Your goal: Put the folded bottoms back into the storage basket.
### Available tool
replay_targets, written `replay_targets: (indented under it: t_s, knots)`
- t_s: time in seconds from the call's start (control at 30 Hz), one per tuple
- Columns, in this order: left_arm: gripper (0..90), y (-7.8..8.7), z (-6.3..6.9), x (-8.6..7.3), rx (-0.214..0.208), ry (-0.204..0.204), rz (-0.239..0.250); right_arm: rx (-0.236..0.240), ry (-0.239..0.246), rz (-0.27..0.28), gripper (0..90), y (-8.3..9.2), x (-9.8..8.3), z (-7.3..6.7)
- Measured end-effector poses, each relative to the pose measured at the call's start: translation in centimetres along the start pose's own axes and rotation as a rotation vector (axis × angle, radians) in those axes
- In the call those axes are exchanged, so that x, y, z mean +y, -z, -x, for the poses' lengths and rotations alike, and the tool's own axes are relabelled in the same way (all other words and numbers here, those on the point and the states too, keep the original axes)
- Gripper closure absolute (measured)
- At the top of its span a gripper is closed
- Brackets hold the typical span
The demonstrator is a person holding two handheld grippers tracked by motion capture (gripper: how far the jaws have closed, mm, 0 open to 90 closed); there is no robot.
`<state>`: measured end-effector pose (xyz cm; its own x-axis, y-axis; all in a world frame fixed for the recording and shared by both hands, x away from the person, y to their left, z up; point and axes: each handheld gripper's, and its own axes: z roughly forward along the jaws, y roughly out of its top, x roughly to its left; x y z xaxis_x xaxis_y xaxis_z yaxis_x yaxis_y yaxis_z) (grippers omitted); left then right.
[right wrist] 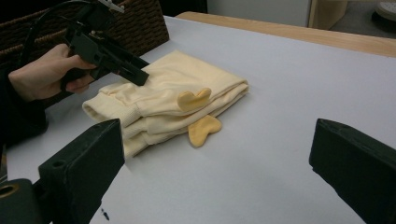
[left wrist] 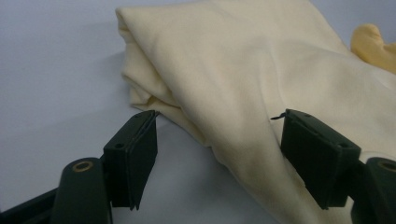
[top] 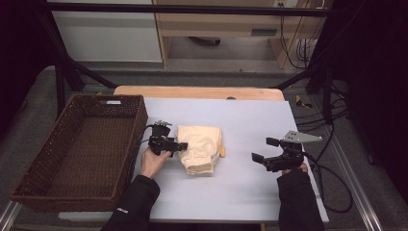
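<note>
A folded cream garment (top: 199,148) with darker yellow tabs (right wrist: 201,129) lies mid-counter (top: 250,187), right of the wicker basket (top: 82,149). The left claw (top: 184,146) straddles its edge, jaws apart. The right claw (top: 262,150) hovers open near the counter's right edge.

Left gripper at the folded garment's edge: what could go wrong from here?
1. The left gripper has its jaws open around a thick edge of the folded cream garment; closing there may catch just the top layers, so the fold could fall open when lifted.
2. The right gripper is open and apart from the cloth, so a one-sided lift may let the far side sag on the way to the wicker basket.
</note>
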<state>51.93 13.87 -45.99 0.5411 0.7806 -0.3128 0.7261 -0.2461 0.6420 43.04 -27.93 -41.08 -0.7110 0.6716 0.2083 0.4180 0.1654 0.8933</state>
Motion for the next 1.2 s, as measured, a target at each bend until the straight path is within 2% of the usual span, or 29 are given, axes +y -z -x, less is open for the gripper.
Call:
replay_targets:
  t_s: [0.3,0.4,0.67,0.9,1.1,1.17,1.2]
  knots:
    - [37.4,-0.3,-0.2,-0.1,-0.050,0.033,0.003,0.002,-0.002,0.000,3.5,0.0,0.0,0.0]
    - [39.0,-0.7,-0.4,-0.3,-0.082,0.065,0.012,0.003,-0.003,-0.002,3.5,0.0,0.0,0.0]
    - [40.8,-1.3,-0.6,-0.6,-0.109,0.092,0.026,0.005,-0.002,-0.002,3.5,0.0,0.0,0.0]
    - [42.7,-1.5,-0.5,-0.6,-0.113,0.100,0.026,0.004,-0.004,-0.001,3.5,0.0,0.0,0.0]
    - [48.4,-1.6,-0.4,-0.7,-0.137,0.117,0.020,0.006,-0.006,-0.001,3.5,-0.1,0.0,0.0]
    - [52.1,-1.6,-0.5,-0.7,-0.152,0.132,0.019,0.006,-0.006,-0.001,3.5,-0.1,0.0,0.0]
    - [53.0,-1.7,-0.6,-0.8,-0.171,0.156,0.018,0.006,-0.007,-0.001,3.5,-0.1,0.0,0.0]
